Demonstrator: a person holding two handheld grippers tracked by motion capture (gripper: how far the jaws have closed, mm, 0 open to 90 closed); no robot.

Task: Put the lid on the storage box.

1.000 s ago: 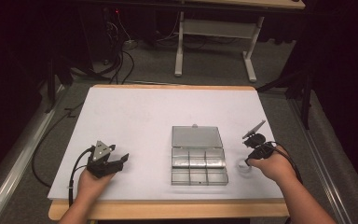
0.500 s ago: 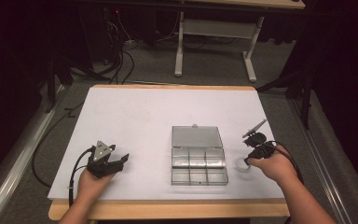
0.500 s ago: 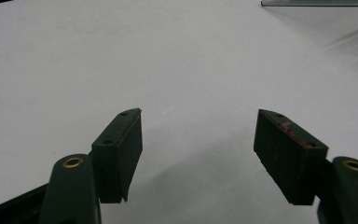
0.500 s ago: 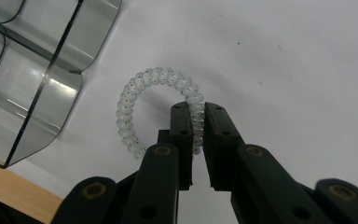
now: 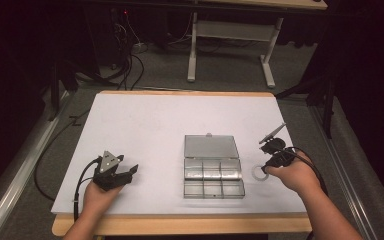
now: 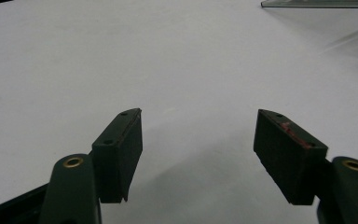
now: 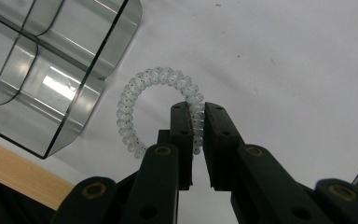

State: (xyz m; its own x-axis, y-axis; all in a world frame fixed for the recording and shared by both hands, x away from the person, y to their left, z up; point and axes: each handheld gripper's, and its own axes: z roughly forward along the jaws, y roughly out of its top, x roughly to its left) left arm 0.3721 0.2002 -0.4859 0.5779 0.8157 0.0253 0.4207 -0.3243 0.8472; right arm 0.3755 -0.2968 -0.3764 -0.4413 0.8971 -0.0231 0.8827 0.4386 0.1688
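Right gripper view: the right gripper [image 7: 196, 122] was seen with its jaws closed on one side of a clear spiral hair tie [image 7: 156, 109], the coil being pinched between the two black pads while the rest of the loop was spread over the white table cover [image 7: 279, 56]. Just beyond the loop, the clear compartment box [image 7: 51, 70] was shown with its corner close to the hair tie but not touching it. Left gripper view: the left gripper [image 6: 198, 140] was recorded with its jaws wide apart and nothing between them, above bare white cover. High view: the left gripper [image 5: 114, 171] was seen near the front left of the table, the box [image 5: 212, 172] at the centre front with its lid laid back, and the hair tie [image 5: 258, 172] just right of it under the right gripper [image 5: 272, 159]. Compared with the frame half a second before, the right hand was found slightly nearer the box; the left gripper and box were unchanged.
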